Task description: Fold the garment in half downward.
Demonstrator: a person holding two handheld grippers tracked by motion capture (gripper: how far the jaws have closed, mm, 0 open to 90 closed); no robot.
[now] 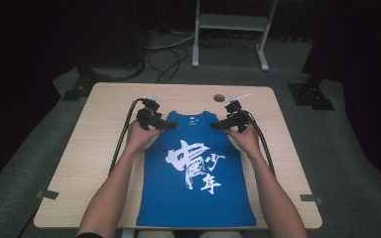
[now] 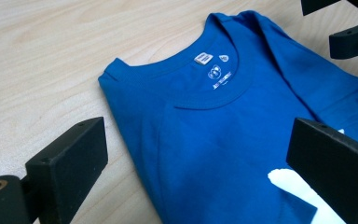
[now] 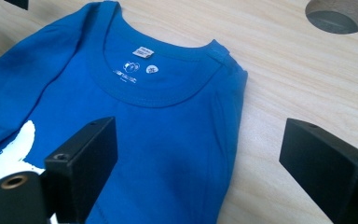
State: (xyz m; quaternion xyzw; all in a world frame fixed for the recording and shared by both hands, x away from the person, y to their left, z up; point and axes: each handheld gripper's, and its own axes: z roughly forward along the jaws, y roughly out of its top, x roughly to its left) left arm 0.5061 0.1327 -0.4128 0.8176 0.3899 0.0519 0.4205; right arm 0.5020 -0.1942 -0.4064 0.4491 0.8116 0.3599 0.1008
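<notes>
Blue T-shirt point(image 1: 196, 173), flat on the tabletop point(image 1: 99, 148): light, limp cloth, probably best pinched at the shoulder edges, where left gripper point(image 1: 167, 124) and right gripper point(image 1: 213, 125) hover open-jawed.

Overhead plus close views, shared collar point(image 2: 205, 79)

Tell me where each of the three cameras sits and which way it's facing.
High view: above the person's side, looking forward and down on the table and blue shirt; both forearms, left gripper, right gripper.
Left gripper view: on the left gripper, looking along its open jaws at the shirt's shoulder.
Right gripper view: on the right gripper, jaws open, straddling the shirt's other shoulder.
Both gripper views share the collar and its label.
</notes>
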